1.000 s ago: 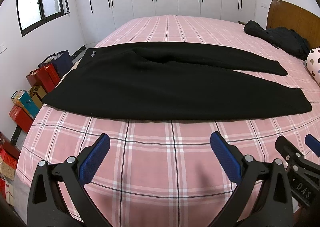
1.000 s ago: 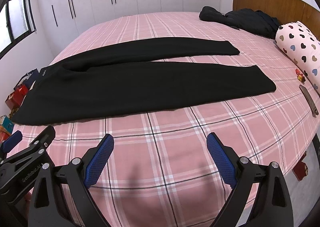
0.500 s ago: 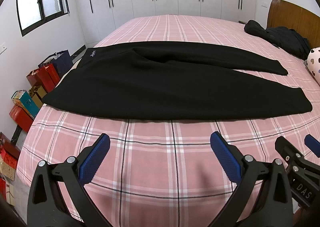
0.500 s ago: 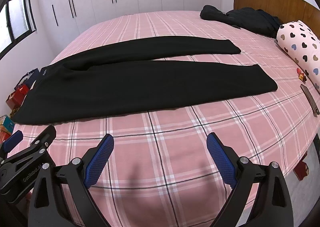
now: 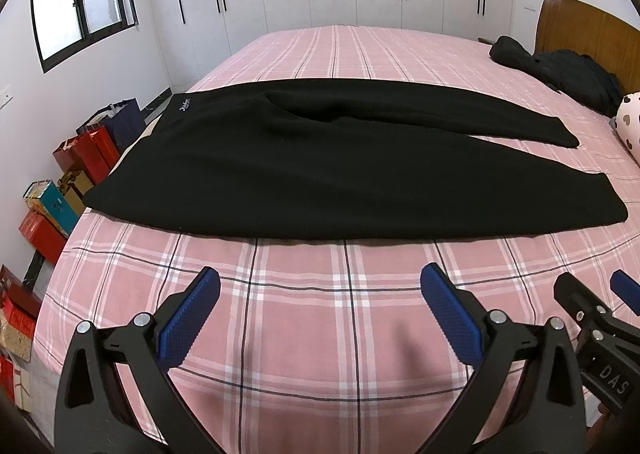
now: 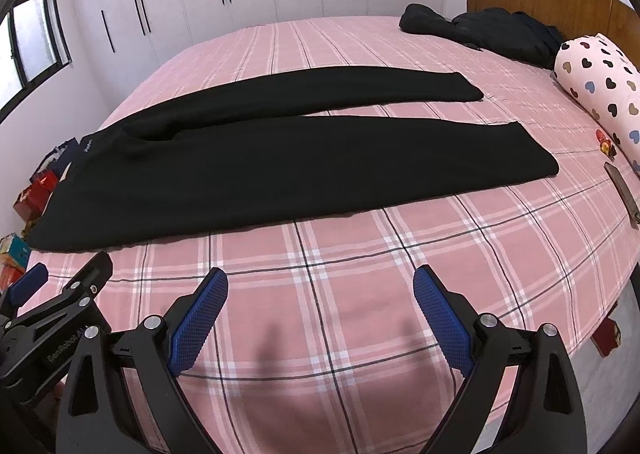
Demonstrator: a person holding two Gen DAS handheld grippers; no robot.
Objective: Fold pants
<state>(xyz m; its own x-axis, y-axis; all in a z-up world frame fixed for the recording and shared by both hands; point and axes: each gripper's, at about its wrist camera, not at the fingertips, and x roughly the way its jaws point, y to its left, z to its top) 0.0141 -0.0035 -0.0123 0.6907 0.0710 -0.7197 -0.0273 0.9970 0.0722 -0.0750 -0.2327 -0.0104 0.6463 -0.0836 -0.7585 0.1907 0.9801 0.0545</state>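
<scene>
Pants: the black pants (image 5: 304,170) lie flat and unfolded across the middle of the bed (image 5: 344,318), at my 12 o'clock; waistband toward 9 o'clock, the two legs running out toward 3 o'clock and splayed apart in a narrow V.
Near leg: its long edge (image 6: 224,226) faces me, closest to both tools, with a strip of bare plaid sheet between.
Far leg: it (image 6: 360,90) ends short of the near hem, at about 1 o'clock in the right view.
Left gripper (image 5: 320,314): my jaws are spread wide, empty, held over the sheet, short of the cloth.
Right gripper (image 6: 320,314): likewise released and holding nothing, just beside the left one.
Step in hand: I judge it to be the reach for the first fold, leg onto leg.
Doing it well: take the near leg at two well-spread spots, one toward the waist at 10 o'clock and one toward the hem at 2 o'clock; pinch only that leg's layers, lift both ends level, and lay edge on edge so no crease drags.
Around: dark clothes (image 6: 492,30) and a heart-print pillow (image 6: 600,82) sit by the headboard, well clear.
</scene>
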